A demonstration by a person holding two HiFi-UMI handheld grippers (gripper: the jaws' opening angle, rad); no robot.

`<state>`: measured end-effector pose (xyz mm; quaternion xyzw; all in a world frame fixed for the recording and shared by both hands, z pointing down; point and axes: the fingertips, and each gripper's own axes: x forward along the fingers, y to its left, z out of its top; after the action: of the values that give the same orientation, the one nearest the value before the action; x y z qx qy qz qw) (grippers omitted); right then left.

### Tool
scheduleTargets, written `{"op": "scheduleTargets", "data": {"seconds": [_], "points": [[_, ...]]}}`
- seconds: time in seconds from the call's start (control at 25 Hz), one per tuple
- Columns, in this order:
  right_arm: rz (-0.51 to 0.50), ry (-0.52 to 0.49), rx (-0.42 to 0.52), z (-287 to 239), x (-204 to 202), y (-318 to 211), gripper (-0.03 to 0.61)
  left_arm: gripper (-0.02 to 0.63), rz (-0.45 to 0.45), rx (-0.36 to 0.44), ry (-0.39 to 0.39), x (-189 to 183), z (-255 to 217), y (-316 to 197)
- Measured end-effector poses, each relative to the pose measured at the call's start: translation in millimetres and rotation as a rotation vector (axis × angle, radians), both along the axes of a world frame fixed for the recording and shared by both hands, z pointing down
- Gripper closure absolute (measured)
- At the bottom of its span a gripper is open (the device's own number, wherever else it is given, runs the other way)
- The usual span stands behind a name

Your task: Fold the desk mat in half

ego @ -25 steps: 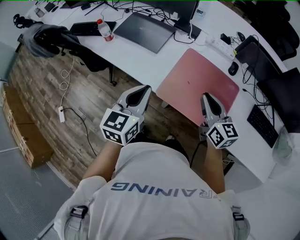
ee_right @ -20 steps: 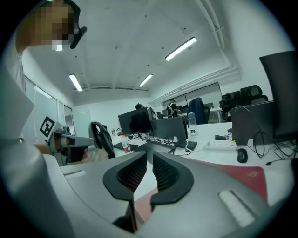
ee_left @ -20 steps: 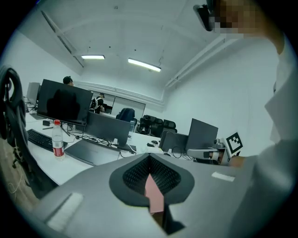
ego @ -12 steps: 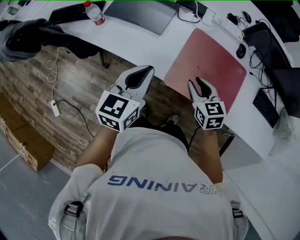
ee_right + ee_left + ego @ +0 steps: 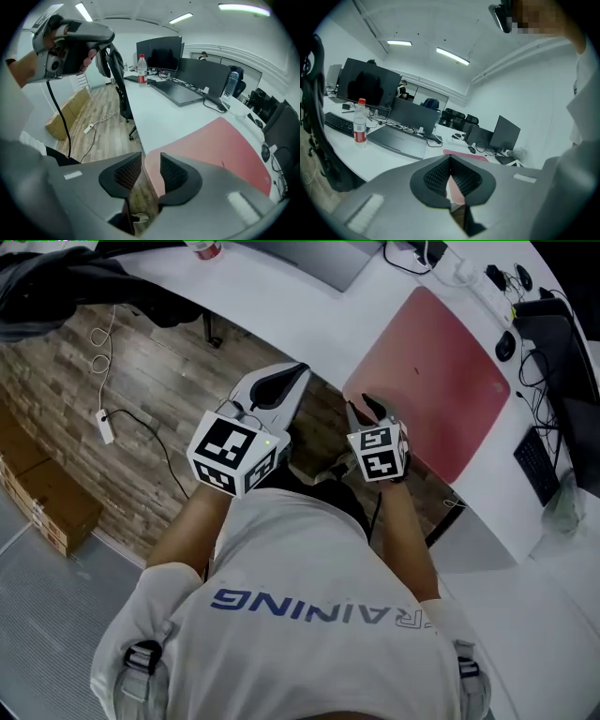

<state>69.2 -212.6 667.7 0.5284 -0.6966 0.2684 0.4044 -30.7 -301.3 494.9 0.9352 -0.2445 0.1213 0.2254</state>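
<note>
Right gripper [image 5: 364, 409] has shifted to the desk mat's [image 5: 441, 371] seven-o'clock corner. Its jaws are opening, the corner between them unpinched. Fold not yet started.

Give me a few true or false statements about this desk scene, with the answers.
1. The desk mat is pink. True.
2. The mat is already folded in half. False: it lies flat and unfolded on the white desk.
3. A red-labelled bottle stands on the desk. True.
4. The left gripper holds the mat. False: its jaws are together on nothing, over the floor.
5. The closed laptop sits on the mat. False: it lies on the desk, apart from it.
</note>
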Motion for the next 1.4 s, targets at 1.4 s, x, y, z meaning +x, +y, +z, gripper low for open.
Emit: {"op": "scheduleTargets", "data": {"seconds": [1.4], "points": [[0.034,-0.117,-0.100,48,-1,-13,0.545,0.614,-0.078,-0.043,0.039,-33,7,-3]]}}
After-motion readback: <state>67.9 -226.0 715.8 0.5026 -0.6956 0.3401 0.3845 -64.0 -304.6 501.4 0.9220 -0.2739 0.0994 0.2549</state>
